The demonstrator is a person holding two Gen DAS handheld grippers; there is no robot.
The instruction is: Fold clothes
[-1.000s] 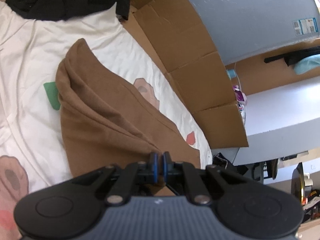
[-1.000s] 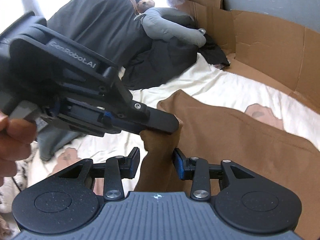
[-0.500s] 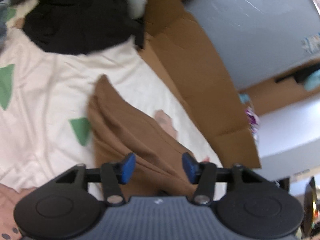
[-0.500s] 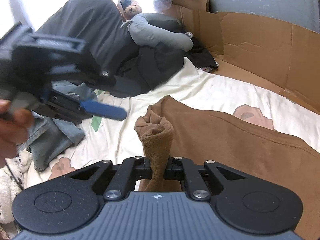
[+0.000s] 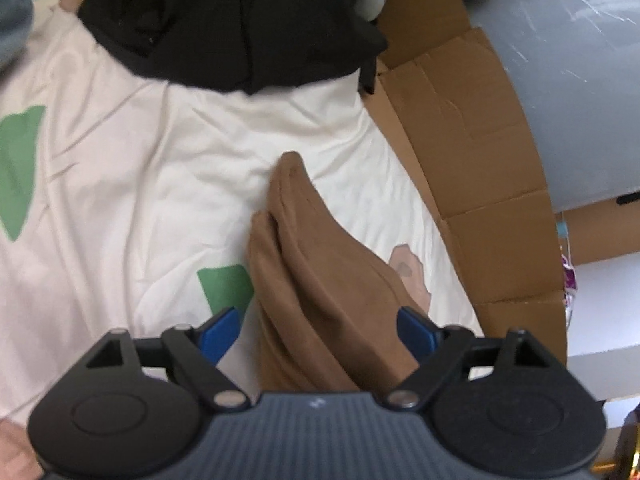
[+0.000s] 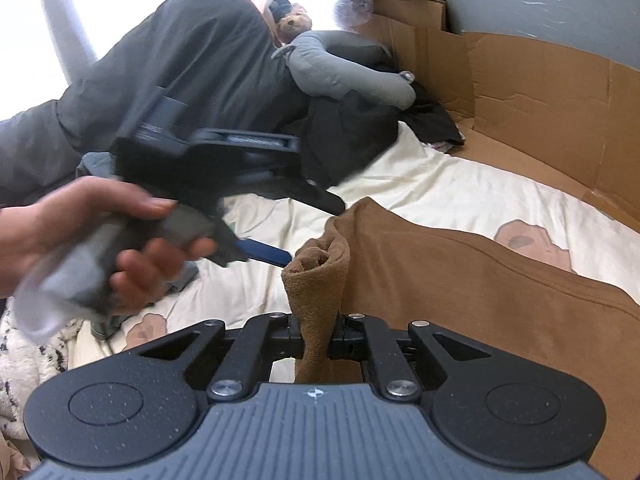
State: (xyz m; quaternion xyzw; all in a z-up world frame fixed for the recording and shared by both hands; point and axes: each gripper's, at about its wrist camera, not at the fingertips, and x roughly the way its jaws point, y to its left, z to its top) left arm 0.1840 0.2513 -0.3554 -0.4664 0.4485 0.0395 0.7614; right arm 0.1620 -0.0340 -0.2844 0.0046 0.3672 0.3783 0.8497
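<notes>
A brown garment point(image 5: 316, 276) lies partly folded on a white patterned bedsheet point(image 5: 140, 168). In the left wrist view my left gripper point(image 5: 320, 332) is open, its blue fingertips point(image 5: 218, 330) standing either side of the cloth ridge without gripping it. In the right wrist view my right gripper point(image 6: 316, 330) is shut on a bunched end of the brown garment point(image 6: 480, 280), which sticks up between the fingers. The left gripper point(image 6: 240, 184) appears there too, held by a hand point(image 6: 104, 240) just left of the bunched end.
A pile of black clothing point(image 5: 232, 20) lies at the far end of the sheet. Cardboard panels point(image 5: 472, 152) line the right side. Dark pillows point(image 6: 180, 60), a grey cushion point(image 6: 340, 68), a teddy bear point(image 6: 294, 22) and jeans sit at the back left.
My left gripper let go of the brown garment, opened and drew back to the left. My right gripper closed on the bunched end it had been straddling.
</notes>
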